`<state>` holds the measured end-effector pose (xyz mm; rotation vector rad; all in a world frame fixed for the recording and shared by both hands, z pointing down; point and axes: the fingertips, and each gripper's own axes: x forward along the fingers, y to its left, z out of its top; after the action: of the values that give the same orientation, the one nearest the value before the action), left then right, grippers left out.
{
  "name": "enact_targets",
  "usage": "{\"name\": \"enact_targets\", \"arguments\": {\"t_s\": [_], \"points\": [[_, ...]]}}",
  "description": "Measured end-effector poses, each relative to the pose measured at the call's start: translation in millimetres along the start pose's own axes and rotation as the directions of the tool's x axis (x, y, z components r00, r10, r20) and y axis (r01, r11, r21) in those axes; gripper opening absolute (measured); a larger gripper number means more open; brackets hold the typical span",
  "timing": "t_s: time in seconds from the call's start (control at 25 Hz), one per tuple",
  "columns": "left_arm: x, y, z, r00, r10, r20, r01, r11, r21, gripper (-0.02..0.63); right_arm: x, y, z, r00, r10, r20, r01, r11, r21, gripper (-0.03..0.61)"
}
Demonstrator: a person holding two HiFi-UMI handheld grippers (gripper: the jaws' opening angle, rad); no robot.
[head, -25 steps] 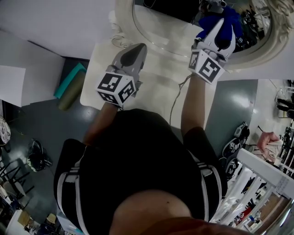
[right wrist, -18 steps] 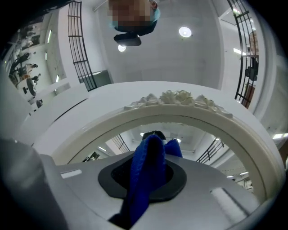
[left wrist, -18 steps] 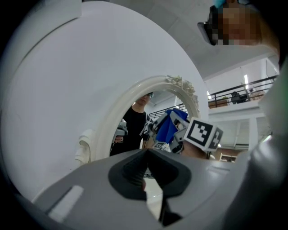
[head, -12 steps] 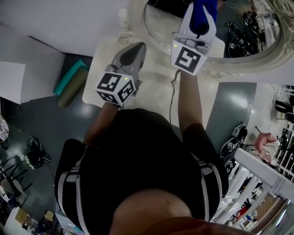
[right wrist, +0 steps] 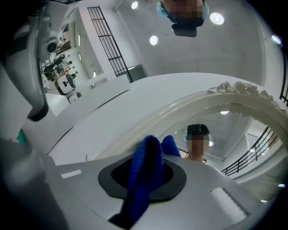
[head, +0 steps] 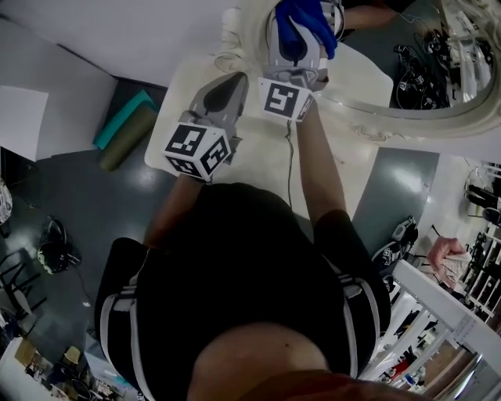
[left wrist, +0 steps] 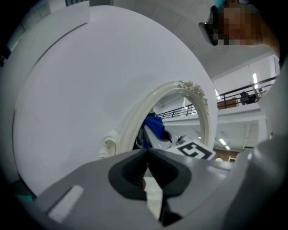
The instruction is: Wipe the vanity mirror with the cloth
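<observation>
Right gripper view shows the blue cloth (right wrist: 145, 155) clamped between the jaws of the right gripper (right wrist: 148, 177), a soft fold bulging past the tips at the vanity mirror (right wrist: 234, 130). It looks light and limp, best held bunched; the glass is likely fragile. The left gripper (left wrist: 147, 157) is closed and empty, beside the frame.

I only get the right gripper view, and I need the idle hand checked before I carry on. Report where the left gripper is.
Observer: The left gripper hangs over the white tabletop, just short of the mirror's frame.
Operator: Give me its jaws.
Observer: Together, nothing between them in the left gripper view.
Operator: Now place my cloth on the mirror.
Observer: In the head view, the blue cloth is at the left part of the glass, beside the frame.
</observation>
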<state>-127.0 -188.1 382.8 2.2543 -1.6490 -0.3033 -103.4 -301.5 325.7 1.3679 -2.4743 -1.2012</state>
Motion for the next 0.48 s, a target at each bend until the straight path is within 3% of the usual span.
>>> {"name": "enact_targets", "arguments": {"t_s": [0.16,0.48], "points": [[-11,13,1,0.999,0.035,-0.001,-0.035,0.999,-0.007,0.009,-4,33,-21,0.999,0.049,-0.008,-0.049,0.998,0.039,0.043],[-22,21,-7,0.998,0.069,-0.006,-0.07,0.997,-0.017,0.009,-20,61,-58,0.992,0.121,-0.028,-0.112,0.969,0.221,0.041]]}}
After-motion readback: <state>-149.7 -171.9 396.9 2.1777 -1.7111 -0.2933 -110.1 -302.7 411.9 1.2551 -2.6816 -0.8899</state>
